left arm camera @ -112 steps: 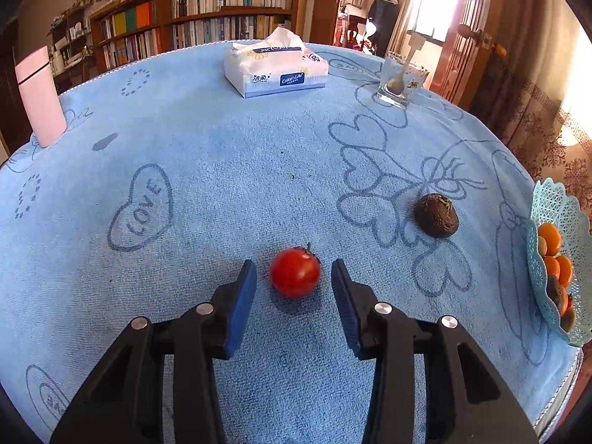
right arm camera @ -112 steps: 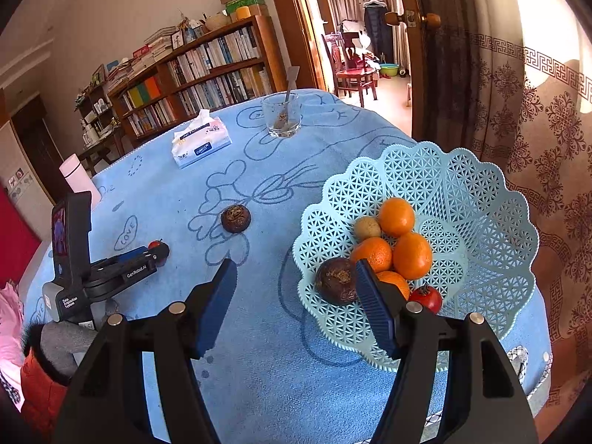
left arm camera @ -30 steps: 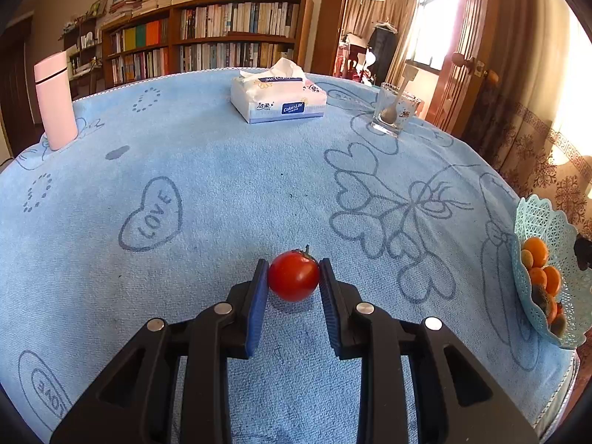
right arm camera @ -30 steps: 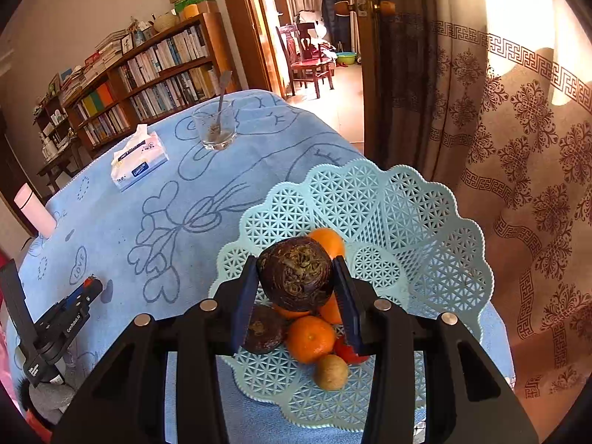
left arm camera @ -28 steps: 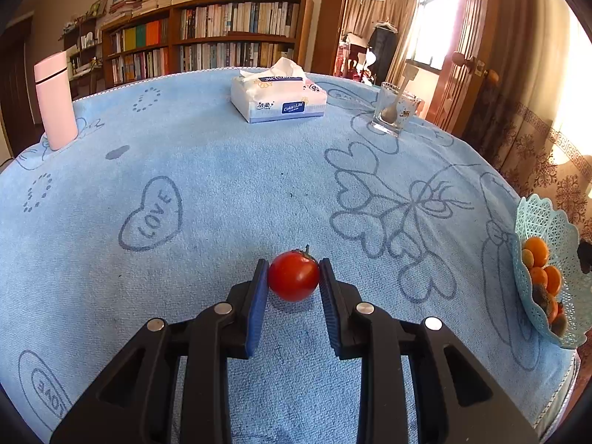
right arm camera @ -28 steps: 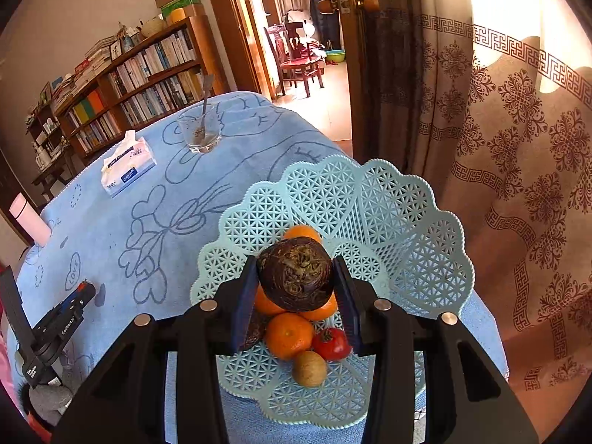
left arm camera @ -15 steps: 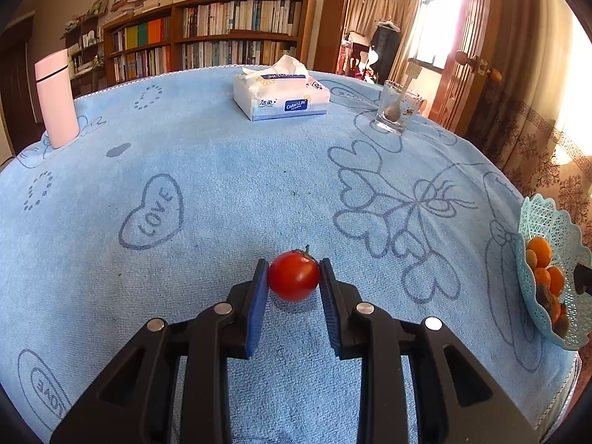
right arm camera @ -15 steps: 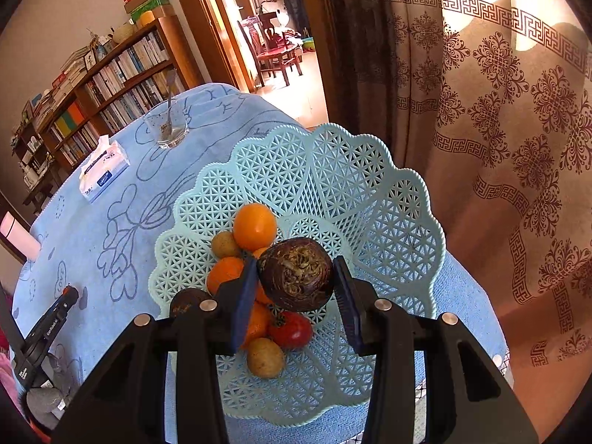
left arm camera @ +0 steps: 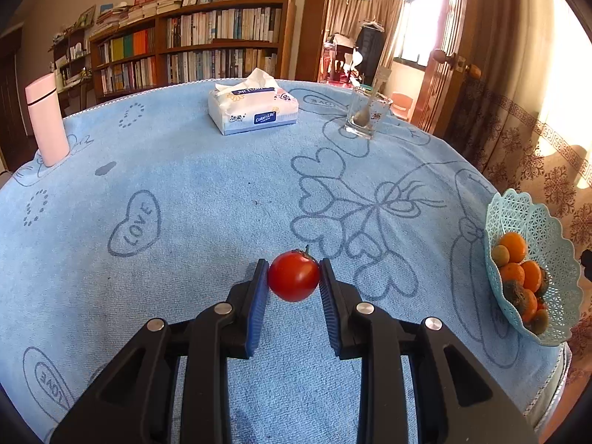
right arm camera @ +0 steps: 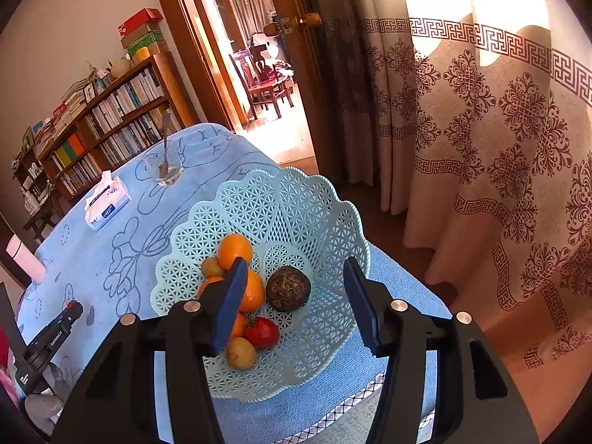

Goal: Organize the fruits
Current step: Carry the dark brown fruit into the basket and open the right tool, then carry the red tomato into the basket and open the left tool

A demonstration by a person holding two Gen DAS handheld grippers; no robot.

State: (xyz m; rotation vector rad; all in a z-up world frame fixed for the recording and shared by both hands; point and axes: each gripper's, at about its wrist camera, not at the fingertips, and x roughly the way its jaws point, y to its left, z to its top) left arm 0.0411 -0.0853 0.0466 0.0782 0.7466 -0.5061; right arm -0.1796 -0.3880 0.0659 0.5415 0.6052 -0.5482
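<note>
Okay, left gripper point(left arm camera: 294, 277) is clamped on a red tomato point(left arm camera: 293, 276), blue pads pressed to both its sides, over the near middle of the blue tablecloth point(left arm camera: 207, 199). Whether the tomato is clear of the cloth I can't tell.

Right gripper point(right arm camera: 294, 298) sits above the light teal lattice basket point(right arm camera: 296, 199) at the table's right edge. Its jaws have just been opening and now stand wide apart, gripping nothing. The dark brown wrinkled fruit point(right arm camera: 288, 289) lies loose in the basket between the pads, touching neither. Left of it in the basket: oranges point(right arm camera: 234, 251), partly hidden behind the left pad, and a small tan fruit point(right arm camera: 212, 266) at the far left of the pile. Nearer, a second red tomato point(right arm camera: 263, 331) and another small tan fruit point(right arm camera: 241, 353) just beside it.

Far side of the table: tissue pack point(left arm camera: 253, 111), and to its right a glass point(left arm camera: 367, 116) with a spoon point(left arm camera: 366, 105) standing in it. Pink bottle point(left arm camera: 47, 120) upright at the far left. Bookshelf point(left arm camera: 192, 51) behind the table, patterned curtain point(right arm camera: 499, 129) to the right.
</note>
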